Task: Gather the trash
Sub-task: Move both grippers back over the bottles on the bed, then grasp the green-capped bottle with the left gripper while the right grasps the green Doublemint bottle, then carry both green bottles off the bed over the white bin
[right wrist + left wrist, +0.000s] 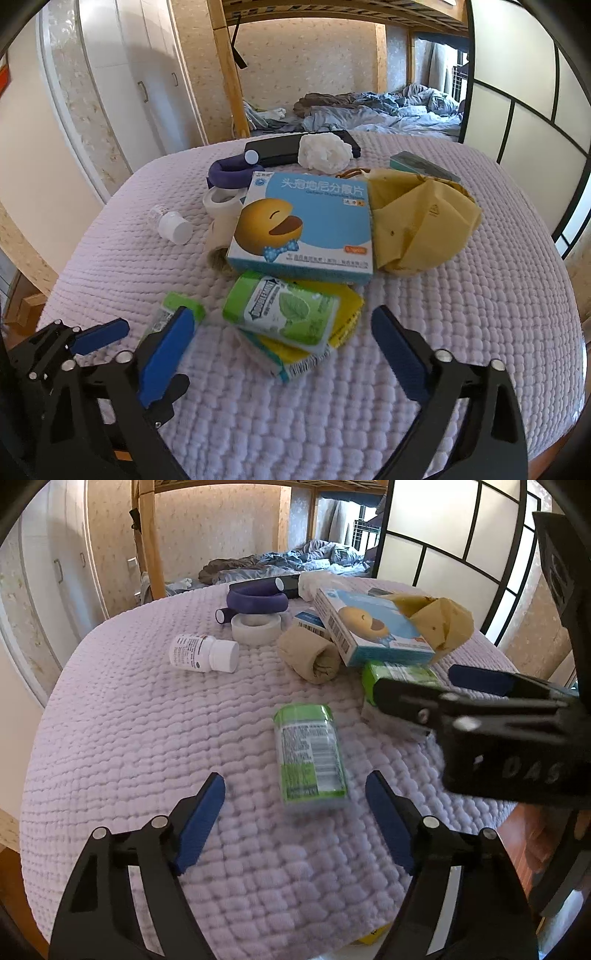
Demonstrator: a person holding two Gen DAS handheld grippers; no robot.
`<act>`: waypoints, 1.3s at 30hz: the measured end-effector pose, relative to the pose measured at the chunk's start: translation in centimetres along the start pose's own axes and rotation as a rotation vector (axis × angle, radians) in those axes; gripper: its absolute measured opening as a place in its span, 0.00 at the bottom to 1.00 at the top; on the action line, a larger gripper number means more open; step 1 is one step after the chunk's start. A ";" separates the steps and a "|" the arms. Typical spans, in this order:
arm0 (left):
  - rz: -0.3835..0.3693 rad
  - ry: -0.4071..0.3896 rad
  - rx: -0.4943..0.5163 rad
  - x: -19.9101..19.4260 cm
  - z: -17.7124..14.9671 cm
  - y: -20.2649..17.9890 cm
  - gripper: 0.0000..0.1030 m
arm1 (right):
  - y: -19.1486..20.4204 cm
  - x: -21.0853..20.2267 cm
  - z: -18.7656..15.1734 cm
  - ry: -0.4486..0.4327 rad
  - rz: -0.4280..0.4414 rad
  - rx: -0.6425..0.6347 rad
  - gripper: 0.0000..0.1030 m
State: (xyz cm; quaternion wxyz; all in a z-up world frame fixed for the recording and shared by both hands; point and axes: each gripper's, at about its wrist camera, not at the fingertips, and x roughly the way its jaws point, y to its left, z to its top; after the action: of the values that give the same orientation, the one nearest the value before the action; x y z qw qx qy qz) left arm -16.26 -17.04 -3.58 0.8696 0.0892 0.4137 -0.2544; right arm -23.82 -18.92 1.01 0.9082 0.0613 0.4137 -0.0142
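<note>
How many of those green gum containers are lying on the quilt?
2: one gum container lies alone before the left jaws; the other rests on a yellow packet before the right. Clutter may hide more.

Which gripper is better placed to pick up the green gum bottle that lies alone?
Left. The lone green gum bottle lies just ahead of the open left gripper; the right gripper faces another bottle.

On the blue box (303, 225), centre of my right view, I read the Chinese title 头孢地尼分散片 in white; the smaller print under it was too fine to read. At the right edge of my left view, my other gripper's black body (517, 760) bore the pale letters "DAS". The labels on the green packs (310, 755) and the white bottle (203, 653) were blurred.
</note>
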 end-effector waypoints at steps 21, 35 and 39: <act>-0.043 -0.016 0.028 0.0 1.3 1.3 0.38 | -1.0 0.0 -0.7 -0.010 0.033 0.021 0.68; -0.071 0.010 -0.022 -1.0 1.2 2.2 0.38 | -2.9 -2.6 -2.0 0.003 0.096 0.110 0.68; -0.077 0.012 -0.041 -1.6 1.0 2.4 0.38 | -3.7 -3.0 -2.5 0.016 0.111 0.132 0.68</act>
State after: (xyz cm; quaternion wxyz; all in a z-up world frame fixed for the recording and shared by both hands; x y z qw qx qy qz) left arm -15.16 -14.76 -1.85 0.8583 0.0568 0.4272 -0.2785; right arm -27.91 -22.37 1.28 0.8982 0.1441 0.4152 0.0095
